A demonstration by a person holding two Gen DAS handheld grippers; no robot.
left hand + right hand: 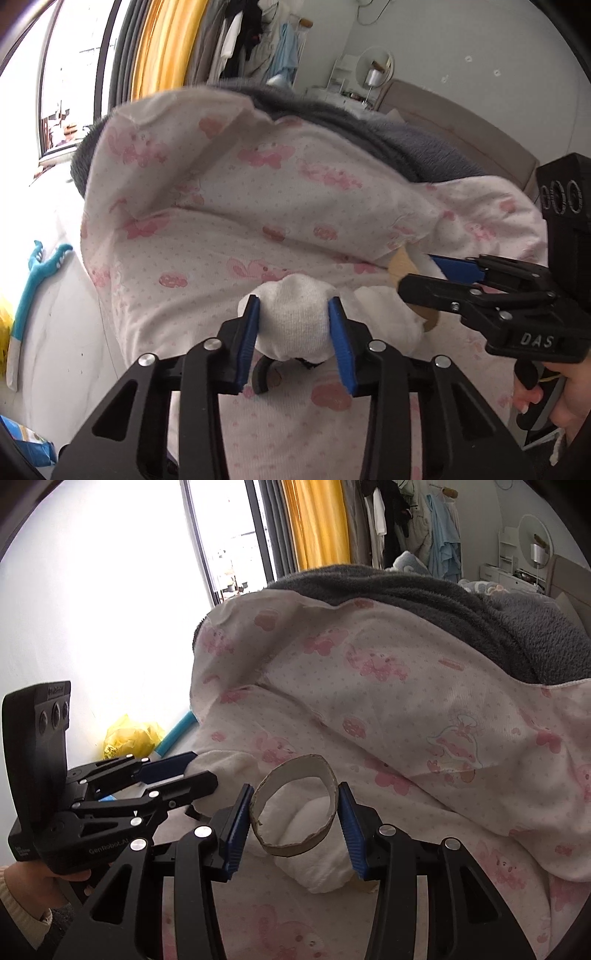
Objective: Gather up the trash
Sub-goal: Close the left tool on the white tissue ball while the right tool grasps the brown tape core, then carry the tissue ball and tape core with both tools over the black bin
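My left gripper (295, 317) is shut on a white wad of tissue (295, 325) lying on a pink-patterned quilt (236, 206). My right gripper (295, 812) is shut on a brown cardboard roll core (295, 808), squeezed to an oval, just above the quilt (424, 709). In the left wrist view the right gripper (413, 277) reaches in from the right with the cardboard core (400, 264) between its jaws. In the right wrist view the left gripper (199, 768) comes from the left, holding the tissue (229, 775). More white tissue (314, 864) lies under the core.
A dark grey fleece blanket (406, 140) lies behind the quilt. A blue toy (37, 273) lies on the white sheet at left. A yellow bag (129, 738) sits on the floor by the window. Yellow curtains (314, 524) and hanging clothes stand behind.
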